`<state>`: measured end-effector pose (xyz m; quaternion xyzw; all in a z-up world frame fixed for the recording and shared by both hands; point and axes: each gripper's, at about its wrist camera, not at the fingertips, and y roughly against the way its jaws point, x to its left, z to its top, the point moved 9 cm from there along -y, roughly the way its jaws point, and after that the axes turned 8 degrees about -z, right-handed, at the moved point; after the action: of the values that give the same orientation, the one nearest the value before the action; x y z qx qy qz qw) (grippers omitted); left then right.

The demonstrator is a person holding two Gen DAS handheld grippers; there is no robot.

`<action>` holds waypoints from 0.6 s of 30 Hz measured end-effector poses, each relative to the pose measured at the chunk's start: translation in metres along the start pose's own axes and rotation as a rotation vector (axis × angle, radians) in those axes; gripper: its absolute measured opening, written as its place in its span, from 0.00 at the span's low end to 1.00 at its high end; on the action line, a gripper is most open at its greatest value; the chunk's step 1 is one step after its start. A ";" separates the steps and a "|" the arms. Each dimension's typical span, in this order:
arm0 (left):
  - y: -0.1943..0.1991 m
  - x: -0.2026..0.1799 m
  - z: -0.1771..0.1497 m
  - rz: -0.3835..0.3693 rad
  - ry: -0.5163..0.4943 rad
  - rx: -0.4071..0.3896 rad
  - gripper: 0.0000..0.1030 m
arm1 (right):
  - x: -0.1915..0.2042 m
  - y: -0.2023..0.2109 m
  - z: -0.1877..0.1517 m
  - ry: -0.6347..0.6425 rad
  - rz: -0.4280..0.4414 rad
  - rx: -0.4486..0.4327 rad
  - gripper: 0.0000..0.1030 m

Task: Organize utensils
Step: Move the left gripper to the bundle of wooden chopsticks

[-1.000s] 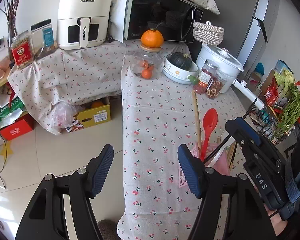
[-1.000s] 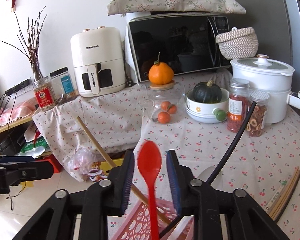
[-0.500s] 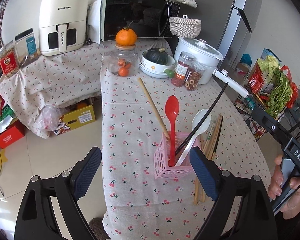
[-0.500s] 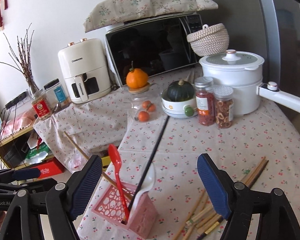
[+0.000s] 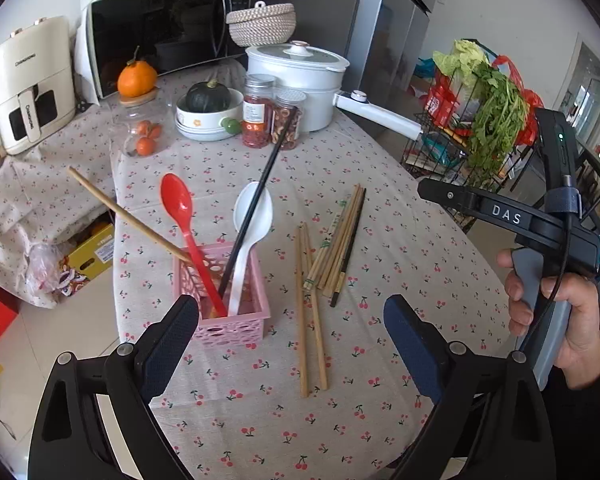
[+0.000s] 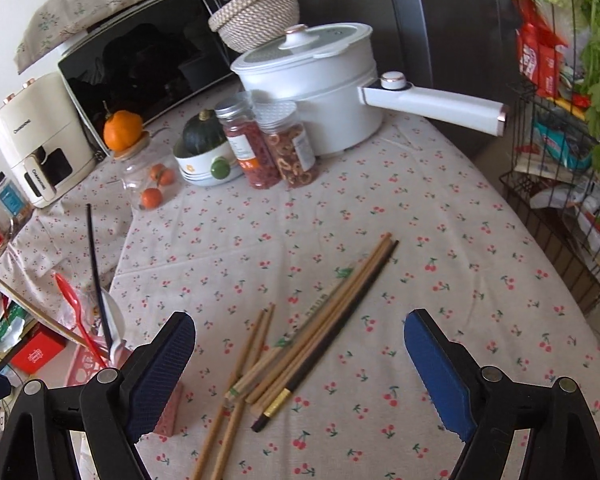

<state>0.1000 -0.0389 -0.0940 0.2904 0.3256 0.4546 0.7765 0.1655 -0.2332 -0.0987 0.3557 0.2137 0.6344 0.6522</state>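
A pink perforated basket stands on the cherry-print tablecloth and holds a red spoon, a white spoon, a black chopstick and a wooden chopstick. Several wooden chopsticks and a black one lie loose to its right, with two more wooden chopsticks nearer me. My left gripper is open and empty, just in front of the basket. My right gripper is open and empty above the loose chopsticks; the basket is at its lower left.
At the back stand a white pot with a long handle, two spice jars, a bowl with a squash, a glass jar with an orange on it, a microwave and an air fryer. A wire rack with greens stands right of the table.
The right gripper let go of the red spoon in the basket, opened wide and moved right over the loose chopsticks. The left gripper swung right and opened wider.
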 end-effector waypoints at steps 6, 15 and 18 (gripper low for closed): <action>-0.040 -0.042 0.001 -0.021 -0.061 0.075 0.92 | -0.039 -0.014 -0.001 -0.034 -0.070 0.072 0.87; -0.126 -0.066 0.023 0.028 -0.079 0.198 0.78 | -0.092 -0.035 0.007 -0.079 -0.149 0.139 0.87; -0.160 -0.064 0.038 0.040 -0.047 0.224 0.66 | -0.109 -0.043 0.008 -0.101 -0.163 0.163 0.87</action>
<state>0.1873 -0.1691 -0.1747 0.3922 0.3502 0.4241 0.7373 0.1894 -0.3386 -0.1437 0.4205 0.2595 0.5411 0.6804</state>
